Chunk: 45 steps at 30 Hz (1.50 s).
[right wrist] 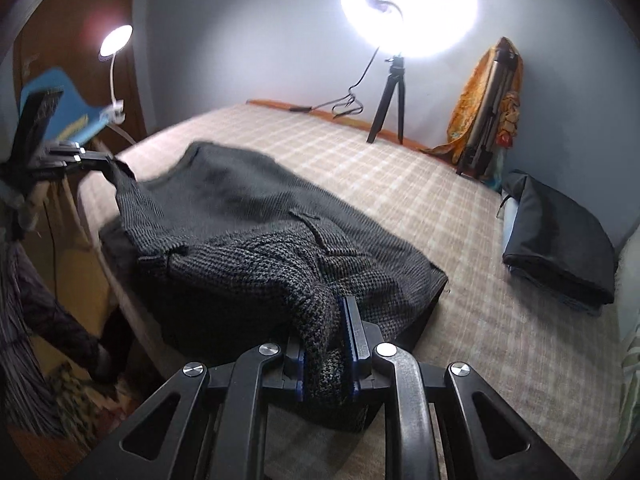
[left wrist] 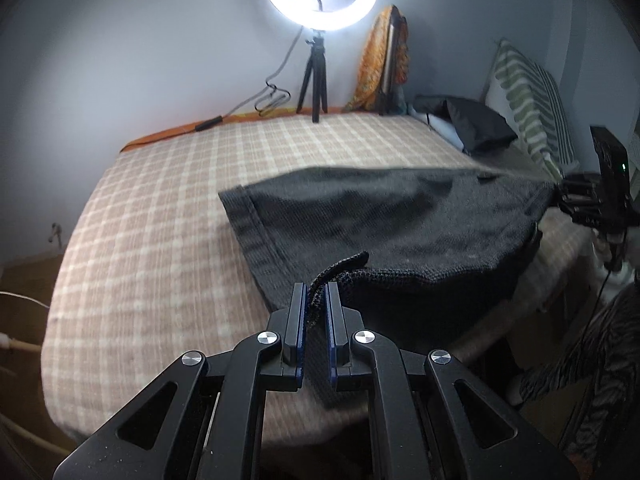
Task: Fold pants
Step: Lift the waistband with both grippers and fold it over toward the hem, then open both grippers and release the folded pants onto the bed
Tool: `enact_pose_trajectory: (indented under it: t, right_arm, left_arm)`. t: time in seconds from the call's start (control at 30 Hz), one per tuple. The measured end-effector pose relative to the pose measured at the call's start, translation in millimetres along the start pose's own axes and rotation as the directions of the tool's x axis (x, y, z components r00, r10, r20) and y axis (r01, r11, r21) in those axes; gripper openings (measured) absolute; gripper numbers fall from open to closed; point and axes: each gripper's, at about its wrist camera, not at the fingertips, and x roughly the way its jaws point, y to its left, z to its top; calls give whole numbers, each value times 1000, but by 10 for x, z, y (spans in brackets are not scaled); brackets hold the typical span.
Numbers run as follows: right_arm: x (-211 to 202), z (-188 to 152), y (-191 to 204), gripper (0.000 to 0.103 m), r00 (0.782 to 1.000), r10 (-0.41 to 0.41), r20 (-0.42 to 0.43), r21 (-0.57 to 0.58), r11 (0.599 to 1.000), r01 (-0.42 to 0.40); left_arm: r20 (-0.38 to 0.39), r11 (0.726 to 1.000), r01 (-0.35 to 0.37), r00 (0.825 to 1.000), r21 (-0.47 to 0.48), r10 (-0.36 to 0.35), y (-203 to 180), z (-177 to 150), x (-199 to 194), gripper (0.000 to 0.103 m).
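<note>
Dark grey woven pants [left wrist: 380, 220] hang stretched between my two grippers above a checked bed. My left gripper [left wrist: 316, 296] is shut on one corner of the pants' edge. In the left wrist view my right gripper [left wrist: 576, 200] shows at the far right, gripping the other end. In the right wrist view my right gripper [right wrist: 326, 320] is shut on a thick bunch of the pants [right wrist: 260, 240]. My left gripper [right wrist: 96, 160] shows at the far left there, holding the opposite corner. The far hem rests on the bed.
The bed [left wrist: 160, 200] has a beige checked cover. A ring light on a tripod [left wrist: 316, 80] stands at its far edge by the wall. A folded dark garment [right wrist: 560, 240] and a striped pillow [left wrist: 528, 104] lie at the head. A desk lamp [right wrist: 114, 44] stands left.
</note>
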Motion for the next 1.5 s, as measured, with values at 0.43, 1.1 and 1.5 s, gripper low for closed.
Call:
enact_pose_trajectory:
  t: [0.43,1.1,1.5]
  right_arm:
    - [257,-416,124,14,990,-87,-112,-144,987,70]
    - [-16,-541,-730,60,987,154,-38,446,887,-121]
    - [74,-741,-1205,63,966,241,90,719,655,-231]
  left_arm:
    - [-92,999,5,996,39,-1,-114,-367,133,7]
    - [-45,997,49,998,-66,-52,228,-91,-281,9]
    - [-32,992,124,992,4,-124,-252,317,350,9]
